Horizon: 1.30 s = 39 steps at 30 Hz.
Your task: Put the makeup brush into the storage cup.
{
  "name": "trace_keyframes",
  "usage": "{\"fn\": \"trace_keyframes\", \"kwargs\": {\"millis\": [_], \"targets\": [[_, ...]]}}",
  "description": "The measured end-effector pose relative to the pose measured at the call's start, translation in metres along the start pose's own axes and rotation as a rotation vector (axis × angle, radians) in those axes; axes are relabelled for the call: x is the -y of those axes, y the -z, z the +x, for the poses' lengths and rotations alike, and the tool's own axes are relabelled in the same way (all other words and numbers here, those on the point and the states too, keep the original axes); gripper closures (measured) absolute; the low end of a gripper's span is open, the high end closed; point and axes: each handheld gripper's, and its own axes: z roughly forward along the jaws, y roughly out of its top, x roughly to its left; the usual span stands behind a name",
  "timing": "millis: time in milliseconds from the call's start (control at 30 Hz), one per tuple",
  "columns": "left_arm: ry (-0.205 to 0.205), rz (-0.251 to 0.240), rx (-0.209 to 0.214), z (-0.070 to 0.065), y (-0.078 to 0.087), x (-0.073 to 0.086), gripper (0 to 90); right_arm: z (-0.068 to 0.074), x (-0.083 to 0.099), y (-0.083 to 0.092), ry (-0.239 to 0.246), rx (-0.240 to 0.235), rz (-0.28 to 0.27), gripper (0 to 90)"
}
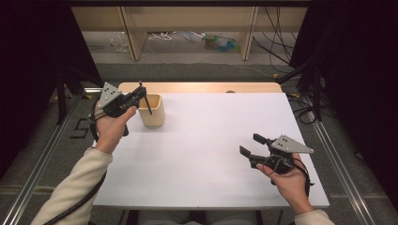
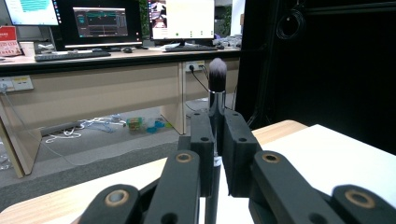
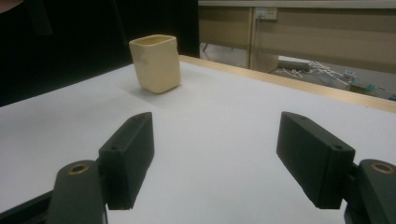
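Holding: brush (image 2: 217, 100) is clamped upright by left gripper (image 1: 139, 95) | cup (image 1: 152, 110) lies just right, below it | right gripper (image 1: 252, 145) is kept wide, empty, well apart at near right

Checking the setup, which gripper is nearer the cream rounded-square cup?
Left. The left gripper, shut on a black makeup brush, is right beside the cup; the right gripper sits open, far across the table.

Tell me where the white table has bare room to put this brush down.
Most of the white table is bare: the wide middle between the cream cup and the open right gripper, and the far right corner. It is crowded only at the far left, where the left gripper holds the brush beside the cup.
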Motion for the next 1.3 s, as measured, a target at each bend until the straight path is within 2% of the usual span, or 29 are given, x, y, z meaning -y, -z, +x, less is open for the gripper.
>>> {"fn": "trace_keyframes", "kwargs": {"millis": [33,133,667,867,1000,1300], "targets": [[-0.011,0.002,0.001,0.001,0.000,0.000,83.9,0.000,0.000,0.000,0.003,0.002,-0.001,28.8],[0.007,0.000,-0.002,0.002,-0.001,-0.001,83.9,0.000,0.000,0.000,0.000,-0.005,0.002,28.8],[0.020,-0.005,-0.014,0.007,-0.003,-0.005,83.9,0.000,0.000,0.000,-0.003,-0.003,0.004,28.7],[0.014,-0.005,-0.011,0.008,-0.006,-0.005,83.9,0.000,0.001,-0.002,-0.006,-0.005,0.000,28.7],[0.017,-0.005,-0.011,0.007,-0.009,-0.006,83.9,0.000,0.001,-0.001,0.000,-0.002,0.018,28.7],[0.015,-0.004,-0.019,0.010,-0.012,-0.006,83.9,0.000,0.001,-0.002,-0.010,-0.008,0.003,28.7]]}}
